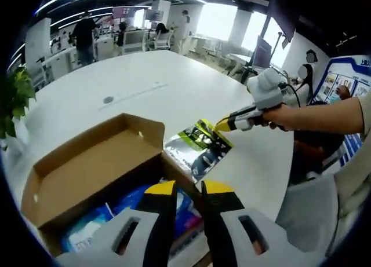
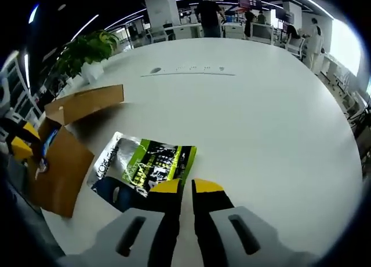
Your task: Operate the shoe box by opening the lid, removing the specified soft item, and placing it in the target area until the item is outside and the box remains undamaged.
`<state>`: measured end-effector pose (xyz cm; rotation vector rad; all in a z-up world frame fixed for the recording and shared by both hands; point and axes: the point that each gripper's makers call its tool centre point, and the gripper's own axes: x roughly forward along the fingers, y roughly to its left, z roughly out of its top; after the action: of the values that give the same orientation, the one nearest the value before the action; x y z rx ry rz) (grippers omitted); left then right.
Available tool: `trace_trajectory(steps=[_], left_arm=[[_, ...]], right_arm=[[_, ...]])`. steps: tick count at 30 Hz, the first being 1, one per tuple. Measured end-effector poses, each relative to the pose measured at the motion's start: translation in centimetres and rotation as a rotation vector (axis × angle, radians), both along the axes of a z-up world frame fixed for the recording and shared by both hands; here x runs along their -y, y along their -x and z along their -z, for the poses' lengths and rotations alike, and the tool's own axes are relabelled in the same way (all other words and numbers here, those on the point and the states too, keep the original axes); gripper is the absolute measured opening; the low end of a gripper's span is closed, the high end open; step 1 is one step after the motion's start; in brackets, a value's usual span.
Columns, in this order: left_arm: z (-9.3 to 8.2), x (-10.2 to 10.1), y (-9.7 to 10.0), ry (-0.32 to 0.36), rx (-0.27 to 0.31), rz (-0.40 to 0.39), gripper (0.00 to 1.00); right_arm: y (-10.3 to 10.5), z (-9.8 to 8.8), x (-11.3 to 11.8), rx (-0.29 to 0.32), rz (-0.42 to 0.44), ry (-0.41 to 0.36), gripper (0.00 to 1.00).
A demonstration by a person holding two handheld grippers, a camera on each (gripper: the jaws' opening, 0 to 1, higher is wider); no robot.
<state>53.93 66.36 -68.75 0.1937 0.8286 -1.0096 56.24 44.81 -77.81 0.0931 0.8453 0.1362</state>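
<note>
In the left gripper view, the cardboard shoe box [image 1: 87,174] sits open on the white table [image 1: 174,81], its lid flap folded back on the side away from the camera, with blue-and-white soft packs [image 1: 93,226] lying inside. The left gripper [image 1: 188,189] hovers over the box's near edge with its yellow-tipped jaws drawn close together, a slim gap between them and nothing gripped. Just beyond the box's far right corner, the right gripper [image 1: 223,125] pinches one edge of a green-and-black glossy pouch [image 1: 200,148], the person's forearm [image 1: 324,113] reaching in level from the right. In the right gripper view, that pouch [image 2: 145,165] lies flat on the table [image 2: 261,105] just beside the box [image 2: 64,145], already outside it, and the right gripper [image 2: 186,187] has its jaws nearly together on the pouch's near edge. To finish this step well, I judge the pouch should be settled flat on the table clear of the box's wall before the jaws part, then the gripper lifted straight away so it does not drag the pouch or nudge the cardboard.
</note>
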Motion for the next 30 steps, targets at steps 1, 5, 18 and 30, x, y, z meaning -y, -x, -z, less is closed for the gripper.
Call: trace_trajectory(steps=[1,5,18,30], left_arm=[[0.0,-0.3,0.0,-0.002,0.002,-0.004,0.15],[-0.1,-1.5,-0.1,-0.006,0.011,-0.024,0.16],[-0.1,-5.9,-0.2,-0.038,0.043,-0.077,0.22],[-0.5,-9.7,0.1,-0.051,0.068,-0.141,0.27]], right_arm=[[0.1,-0.1,-0.1,0.001,-0.005,0.001,0.08],[0.3,-0.8,-0.5,0.012,-0.028,0.007,0.11],[1.8,-3.7,-3.1,0.048,-0.127,0.012,0.25],[3.1,-6.8,-6.7,0.105,-0.193,-0.021,0.34]])
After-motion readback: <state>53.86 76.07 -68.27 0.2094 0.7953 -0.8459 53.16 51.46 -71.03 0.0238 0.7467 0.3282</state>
